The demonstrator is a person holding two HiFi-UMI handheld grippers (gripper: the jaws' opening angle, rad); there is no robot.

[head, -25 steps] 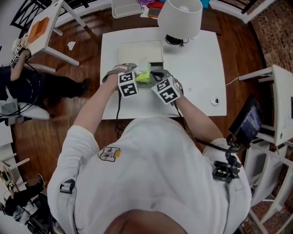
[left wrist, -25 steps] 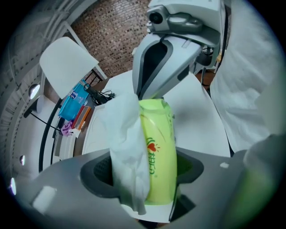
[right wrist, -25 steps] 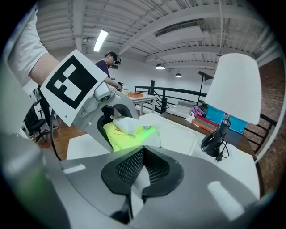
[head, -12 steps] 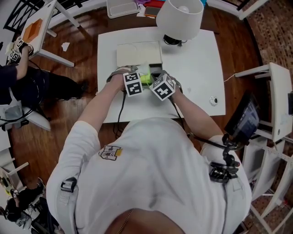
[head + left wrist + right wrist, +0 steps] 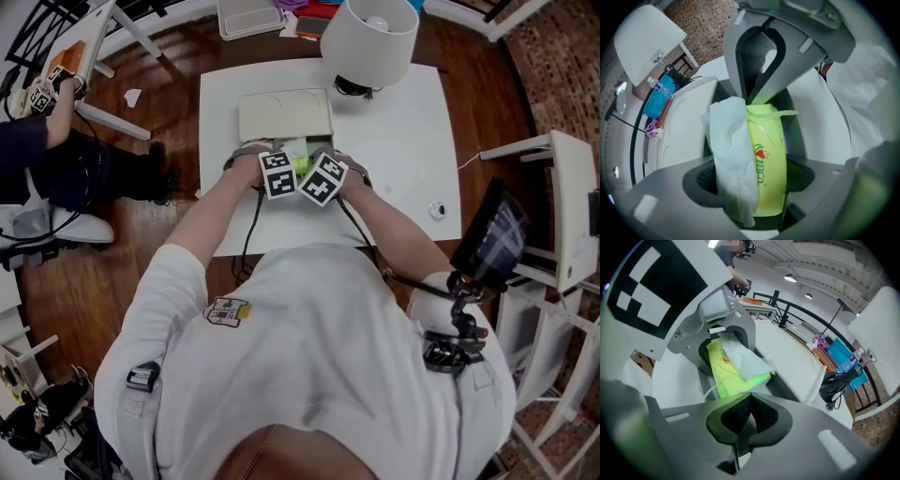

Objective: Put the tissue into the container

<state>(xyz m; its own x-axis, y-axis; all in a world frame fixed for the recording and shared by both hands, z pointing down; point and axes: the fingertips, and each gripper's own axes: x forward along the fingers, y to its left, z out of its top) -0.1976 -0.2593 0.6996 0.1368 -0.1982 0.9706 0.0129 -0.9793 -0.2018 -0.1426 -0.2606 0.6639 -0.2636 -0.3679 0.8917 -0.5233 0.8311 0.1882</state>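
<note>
A lime-green tissue pack (image 5: 766, 159) with a white tissue (image 5: 733, 154) sticking out of it stands between the jaws of my left gripper (image 5: 759, 159), which is shut on it. In the head view the pack (image 5: 299, 163) shows between the two marker cubes, just in front of the cream lidded container (image 5: 285, 114). My right gripper (image 5: 747, 397) is shut, its tips against the near end of the pack (image 5: 733, 373). Whether it pinches the wrapper I cannot tell. The left gripper's jaw (image 5: 715, 329) holds the pack's far end beside the container (image 5: 787, 364).
A white lamp (image 5: 370, 37) stands at the table's back edge with its cable behind. A small round object (image 5: 439, 209) lies at the table's right. A tray (image 5: 248, 17) and coloured items sit beyond the table. A person sits at far left.
Both grippers have moved a little up the table toward the container and drawn closer together, with the green pack still between them.
</note>
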